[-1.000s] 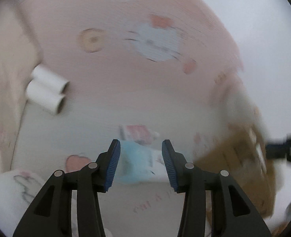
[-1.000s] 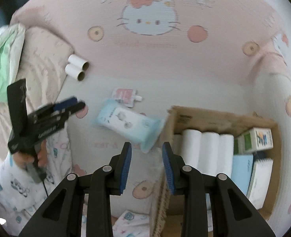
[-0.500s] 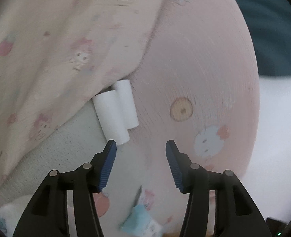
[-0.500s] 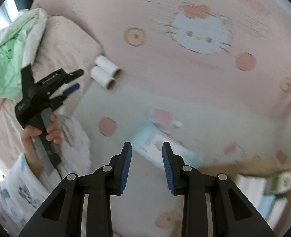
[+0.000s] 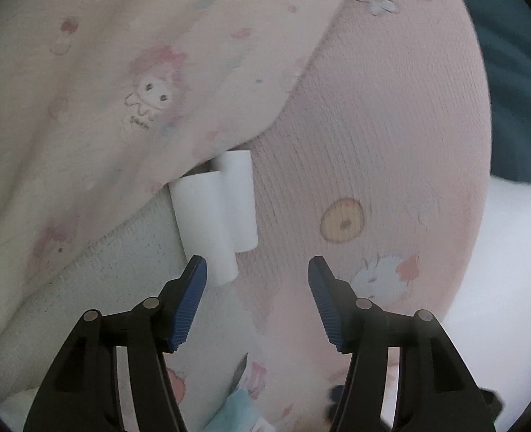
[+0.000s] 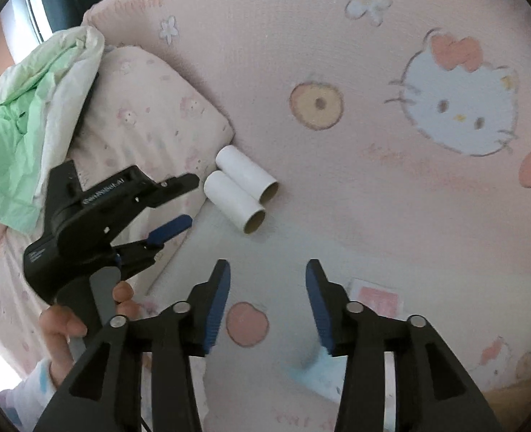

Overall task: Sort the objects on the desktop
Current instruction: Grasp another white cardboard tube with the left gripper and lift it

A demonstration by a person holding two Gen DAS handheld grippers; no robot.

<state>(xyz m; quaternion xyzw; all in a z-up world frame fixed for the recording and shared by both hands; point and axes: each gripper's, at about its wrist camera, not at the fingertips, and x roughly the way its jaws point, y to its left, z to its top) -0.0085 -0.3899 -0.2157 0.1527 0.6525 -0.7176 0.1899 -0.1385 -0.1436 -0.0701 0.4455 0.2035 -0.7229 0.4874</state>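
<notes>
Two white cardboard tubes lie side by side on the pink cat-print blanket point(image 6: 373, 180), against a pillow's edge. In the left wrist view the nearer tube point(image 5: 206, 223) and the farther tube point(image 5: 238, 198) sit just ahead of my left gripper point(image 5: 256, 264), a little to its left. Its jaws are opening, with nothing between them. The right wrist view shows the same tubes point(image 6: 234, 203) point(image 6: 247, 174), the left gripper point(image 6: 189, 199) beside them, and my right gripper point(image 6: 267, 266) lower down. The right jaws are opening over bare blanket, empty.
A pale blue wipes pack point(image 6: 315, 370) and a small pink pouch point(image 6: 373, 295) lie under the right gripper's right finger. A patterned pillow point(image 6: 150, 118) and green-white crumpled cloth point(image 6: 24, 126) fill the left. A person's hand point(image 6: 67, 324) holds the left gripper's handle.
The left gripper swung from the wipes pack over to the tubes, rolled and opened wider. The right gripper moved left, away from the cardboard box, and its jaws spread apart.
</notes>
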